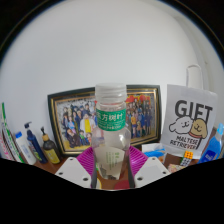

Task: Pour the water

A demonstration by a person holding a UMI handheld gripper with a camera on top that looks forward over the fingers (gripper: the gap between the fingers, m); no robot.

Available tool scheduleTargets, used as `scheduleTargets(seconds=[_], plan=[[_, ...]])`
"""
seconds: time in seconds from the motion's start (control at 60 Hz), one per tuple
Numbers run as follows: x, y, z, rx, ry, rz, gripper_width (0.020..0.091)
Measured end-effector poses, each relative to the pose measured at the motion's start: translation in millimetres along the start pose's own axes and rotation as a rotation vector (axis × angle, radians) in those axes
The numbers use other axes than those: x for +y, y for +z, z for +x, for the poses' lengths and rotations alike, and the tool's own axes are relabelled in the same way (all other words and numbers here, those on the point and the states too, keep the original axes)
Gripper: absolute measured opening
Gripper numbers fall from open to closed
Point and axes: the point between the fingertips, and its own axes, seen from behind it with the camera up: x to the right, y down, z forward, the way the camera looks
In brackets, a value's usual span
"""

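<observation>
A clear plastic water bottle (111, 125) with a green label stands upright between my fingers, its white cap at the top. A little water shows at its bottom. My gripper (111, 168) is shut on the bottle's lower body, with the magenta pads (88, 161) pressed against both sides. The bottle hides what lies directly ahead of the fingers.
Behind the bottle leans a framed group photo (76, 118) against a white wall. To the right stands a white "GIFT" box (191, 122) with a cartoon dog. Several small bottles (30, 143) stand at the left, and a blue item (212, 148) beside the box.
</observation>
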Motion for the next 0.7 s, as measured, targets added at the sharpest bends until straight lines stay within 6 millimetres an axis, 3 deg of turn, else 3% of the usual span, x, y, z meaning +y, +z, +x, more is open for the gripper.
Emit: scheduleTargets(seconds=[0.117,0.267,0.4,0.467,0.65,0.7], plan=[[51,16,24,0.024,-0.109,-0.082,0.0428],[105,31,31,0.014,-0.120,-0.161,0.0433],[137,36,40,0.031,-0.124,-0.199,0.0447],[133,36,41,0.028,-0.085,-0.167,0.0446],[138,33,44,0.027,-0.025,-0.193,0.0589],[142,30,46,0.045,-0.011,-0.229,0.0765]])
